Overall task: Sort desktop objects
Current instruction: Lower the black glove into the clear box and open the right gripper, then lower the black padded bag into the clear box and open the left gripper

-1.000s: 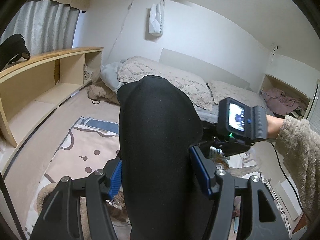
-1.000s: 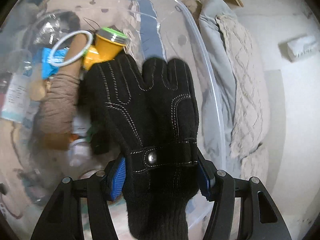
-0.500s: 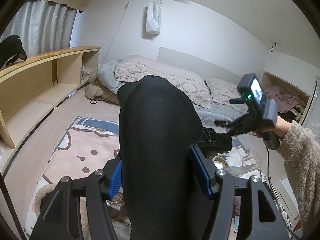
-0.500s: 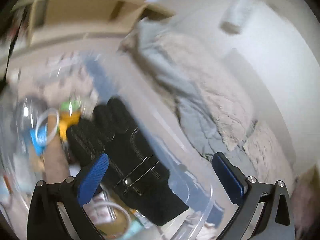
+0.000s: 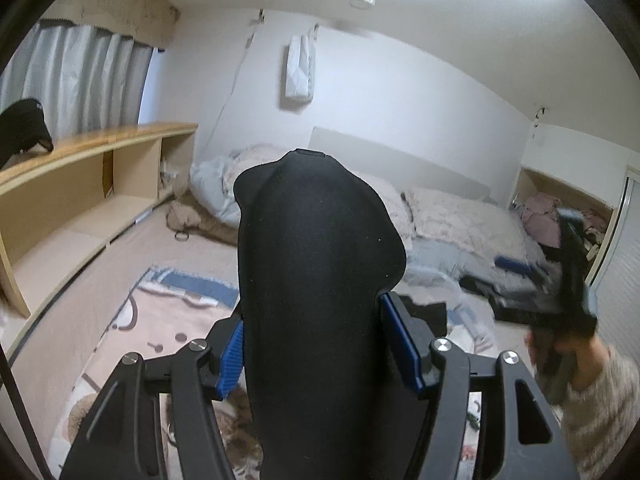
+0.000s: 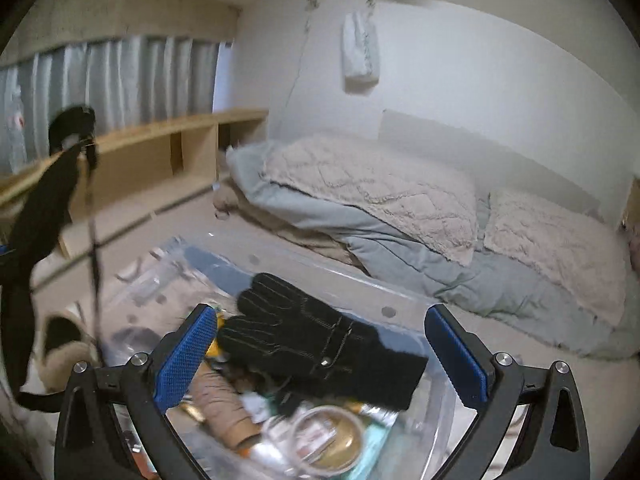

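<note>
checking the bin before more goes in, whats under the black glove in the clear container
The black glove lies on top of clutter in the clear container: a tan cord spool, a tape roll and something yellow at its fingertips show. Whatever sits directly beneath it is covered.

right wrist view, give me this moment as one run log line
right gripper: open, above bin | black glove: lying in clear bin on clutter | left gripper: shut on black pouch, held up

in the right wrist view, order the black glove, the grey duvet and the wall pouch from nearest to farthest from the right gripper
1. black glove: just ahead of the open right gripper, lying in the clear bin.
2. grey duvet: beyond the bin, on the floor bedding.
3. wall pouch: farthest, hanging high on the back wall.
</note>
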`<state>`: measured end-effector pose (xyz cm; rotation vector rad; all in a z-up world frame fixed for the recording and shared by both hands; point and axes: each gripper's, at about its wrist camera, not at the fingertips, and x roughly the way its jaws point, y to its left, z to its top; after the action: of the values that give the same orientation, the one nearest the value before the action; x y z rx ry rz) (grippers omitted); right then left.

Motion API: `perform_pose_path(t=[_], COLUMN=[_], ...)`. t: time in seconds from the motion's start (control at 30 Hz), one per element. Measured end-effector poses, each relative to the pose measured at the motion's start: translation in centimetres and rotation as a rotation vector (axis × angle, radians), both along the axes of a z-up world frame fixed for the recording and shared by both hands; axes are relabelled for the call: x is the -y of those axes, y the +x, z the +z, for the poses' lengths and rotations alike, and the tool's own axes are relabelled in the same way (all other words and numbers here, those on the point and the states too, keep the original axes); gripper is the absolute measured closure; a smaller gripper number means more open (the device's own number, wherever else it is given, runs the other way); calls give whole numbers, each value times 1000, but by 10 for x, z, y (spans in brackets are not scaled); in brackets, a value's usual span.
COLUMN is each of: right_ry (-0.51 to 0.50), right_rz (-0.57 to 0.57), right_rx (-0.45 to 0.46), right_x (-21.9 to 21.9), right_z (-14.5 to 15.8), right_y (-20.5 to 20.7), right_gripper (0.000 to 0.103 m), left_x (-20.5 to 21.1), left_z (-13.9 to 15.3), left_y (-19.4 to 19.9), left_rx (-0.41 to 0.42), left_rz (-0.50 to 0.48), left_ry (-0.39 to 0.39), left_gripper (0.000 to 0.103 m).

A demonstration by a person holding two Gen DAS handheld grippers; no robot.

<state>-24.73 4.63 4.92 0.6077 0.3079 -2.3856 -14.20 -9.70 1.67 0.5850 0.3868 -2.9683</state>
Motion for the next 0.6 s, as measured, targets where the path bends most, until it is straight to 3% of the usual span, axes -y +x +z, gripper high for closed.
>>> perform_pose_path(t=[0.37, 0.5, 0.6], right_ry=[-170, -199, -220], right_rz=[-51, -79, -82], right_rx=[22, 31, 32], right_x=[-53, -68, -75], right_z=[10, 6, 4], right_y=[80, 94, 102], right_gripper=[0, 0, 0], left_x=[-37, -47, -54], left_z=[34, 36, 27], left_y=[-44, -68, -90], left_rx=[-108, -181, -174], left_rz=[-138, -162, -183], left_ry=[-139, -222, -312], left_gripper=[41, 40, 40])
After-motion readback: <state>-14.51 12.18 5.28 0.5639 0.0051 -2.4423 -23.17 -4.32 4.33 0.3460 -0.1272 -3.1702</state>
